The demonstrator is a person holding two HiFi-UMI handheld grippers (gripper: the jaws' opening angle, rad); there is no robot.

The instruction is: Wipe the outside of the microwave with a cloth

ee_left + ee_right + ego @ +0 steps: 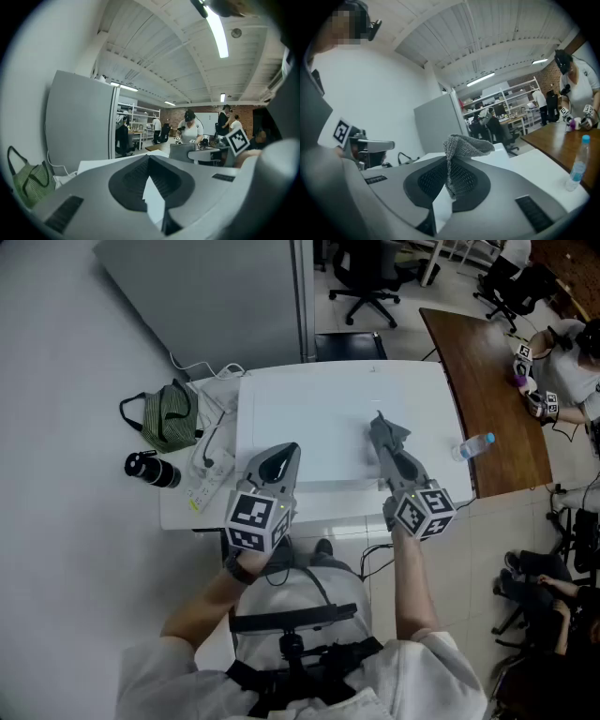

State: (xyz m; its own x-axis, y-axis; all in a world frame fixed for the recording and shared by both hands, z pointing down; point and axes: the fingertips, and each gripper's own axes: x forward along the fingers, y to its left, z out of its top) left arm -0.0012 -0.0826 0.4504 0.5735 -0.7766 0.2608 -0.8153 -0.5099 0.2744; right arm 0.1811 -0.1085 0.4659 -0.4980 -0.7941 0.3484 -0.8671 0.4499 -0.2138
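From above, the white microwave (319, 418) shows as a flat white box top on a white table (178, 507). My right gripper (382, 425) hovers over its right half, shut on a grey knitted cloth (386, 430). In the right gripper view the cloth (466, 144) sticks up and folds over past the closed jaws of the right gripper (449, 161). My left gripper (284, 454) hangs over the microwave's front left part. Its jaws meet at the tip in the left gripper view (150, 159) with nothing between them.
Left of the microwave lie a green striped bag (169, 416), a black flask (150, 469) and a power strip with cables (208, 474). A water bottle (475, 443) stands on a brown table (497, 409) at the right, where a person sits. A grey cabinet (216, 296) stands behind.
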